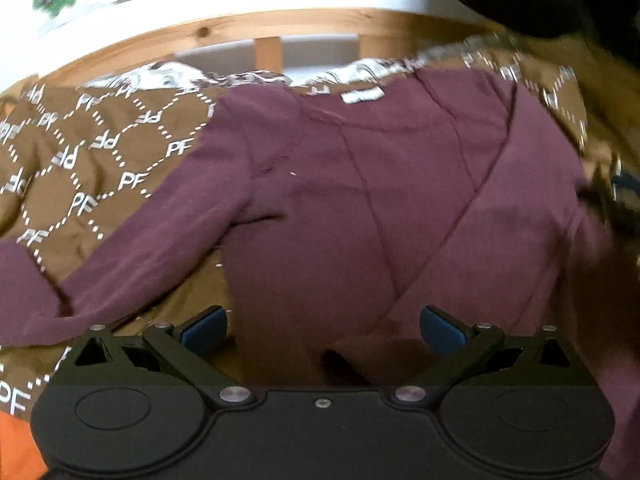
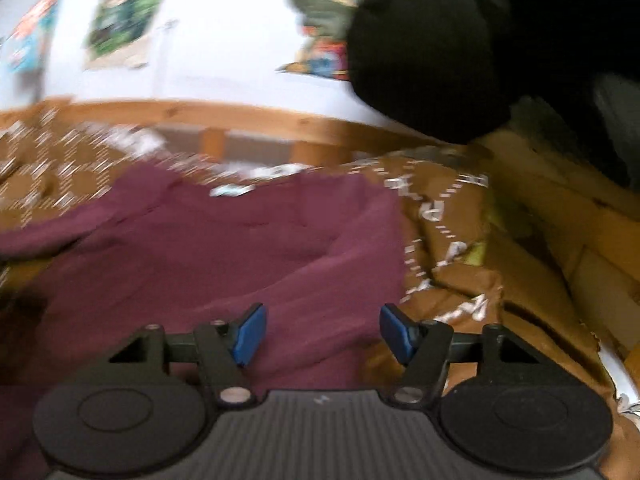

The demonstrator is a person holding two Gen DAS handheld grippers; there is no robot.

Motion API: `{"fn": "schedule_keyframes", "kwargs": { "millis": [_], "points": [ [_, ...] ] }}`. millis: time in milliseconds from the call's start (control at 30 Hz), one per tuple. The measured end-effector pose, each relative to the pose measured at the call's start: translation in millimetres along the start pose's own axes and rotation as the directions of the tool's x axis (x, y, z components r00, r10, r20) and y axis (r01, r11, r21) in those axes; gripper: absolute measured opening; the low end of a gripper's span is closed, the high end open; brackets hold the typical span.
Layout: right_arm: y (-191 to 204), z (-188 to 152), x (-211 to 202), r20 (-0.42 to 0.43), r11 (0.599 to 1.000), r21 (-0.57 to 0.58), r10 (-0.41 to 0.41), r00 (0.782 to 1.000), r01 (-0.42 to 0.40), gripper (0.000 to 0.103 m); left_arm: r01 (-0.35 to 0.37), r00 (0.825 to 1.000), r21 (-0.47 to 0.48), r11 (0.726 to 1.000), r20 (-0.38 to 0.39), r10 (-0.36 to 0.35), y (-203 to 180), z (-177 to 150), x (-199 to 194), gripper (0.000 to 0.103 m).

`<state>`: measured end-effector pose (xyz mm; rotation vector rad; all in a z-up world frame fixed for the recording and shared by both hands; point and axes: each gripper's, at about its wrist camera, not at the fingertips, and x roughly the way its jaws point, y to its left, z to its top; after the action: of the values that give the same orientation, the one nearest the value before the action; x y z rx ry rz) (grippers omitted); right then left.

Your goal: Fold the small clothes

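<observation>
A wooden-framed bed [image 1: 224, 26] carries a brown cover printed with white "PF" lettering and dotted diamonds [image 1: 80, 152], and on that cover lies the task's thing, a small maroon long-sleeved knit top [image 1: 360, 200], spread flat with its neck and white label toward the headboard. One sleeve of the top [image 1: 120, 256] runs out diagonally to the left in the left wrist view; the opposite sleeve appears already folded across the body, forming a diagonal edge [image 1: 480, 200], though blur limits certainty. A black padded mass [image 2: 432, 48] occupies the upper right of the right wrist view; its identity cannot be determined. The left claw [image 1: 322, 330] stands open and empty over the lower hem region, its blue pads clear of any fabric. The right claw [image 2: 320, 332] is likewise open and empty, positioned over the garment's right edge where maroon cloth meets brown cover. Judgement: the fold is at an early stage, one sleeve done and one outstanding. The next move likely calls for the left claw to travel to the extended sleeve, pinch near its cuff, and carry it across the body without dragging the top.
</observation>
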<state>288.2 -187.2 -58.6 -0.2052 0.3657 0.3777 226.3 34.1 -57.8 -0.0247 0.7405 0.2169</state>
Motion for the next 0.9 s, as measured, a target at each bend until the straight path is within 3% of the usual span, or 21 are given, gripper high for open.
{"fn": "schedule_keyframes", "kwargs": {
  "millis": [100, 167, 267, 333, 433, 567, 667, 767, 900],
  "points": [
    [-27, 5, 33, -0.019, 0.996, 0.094, -0.010, 1.000, 0.011, 0.067, -0.010, 1.000, 0.037, 0.999, -0.006, 0.011, -4, -4, 7, 0.102],
    [-41, 0, 55, -0.070, 0.991, 0.133, -0.018, 0.997, 0.027, 0.055, 0.008, 1.000, 0.017, 1.000, -0.014, -0.008, 0, -6, 12, 0.102],
    [-64, -6, 76, -0.108, 0.971, 0.239, 0.041, 0.993, -0.014, 0.037, 0.019, 0.999, -0.050, 0.999, -0.042, -0.021, 9, -10, 20, 0.102],
    [-69, -7, 73, -0.090, 0.964, 0.261, 0.063, 0.994, -0.038, 0.013, 0.024, 0.998, -0.075, 0.997, -0.047, -0.028, 13, -11, 24, 0.102],
    [-75, -3, 59, -0.051, 0.959, 0.282, 0.012, 0.999, 0.003, 0.011, 0.050, 0.997, -0.083, 0.995, -0.050, -0.054, 12, -13, 26, 0.102],
    [-82, -9, 65, -0.101, 0.948, 0.314, -0.014, 0.995, 0.046, 0.011, 0.041, 0.997, -0.024, 0.999, -0.059, -0.043, 5, -15, 27, 0.102],
    [-78, -8, 65, -0.109, 0.955, 0.290, -0.027, 0.994, 0.058, 0.013, 0.042, 0.997, -0.031, 0.999, -0.060, -0.044, 6, -16, 25, 0.102],
    [-73, -3, 57, -0.111, 0.959, 0.276, -0.029, 0.993, 0.059, 0.024, 0.065, 0.996, -0.086, 0.994, -0.052, -0.070, 17, -15, 16, 0.102],
    [-65, -1, 35, -0.116, 0.968, 0.250, -0.002, 0.993, 0.031, 0.043, 0.138, 0.990, -0.220, 0.966, 0.023, -0.137, 44, -17, -7, 0.102]
  ]
}}
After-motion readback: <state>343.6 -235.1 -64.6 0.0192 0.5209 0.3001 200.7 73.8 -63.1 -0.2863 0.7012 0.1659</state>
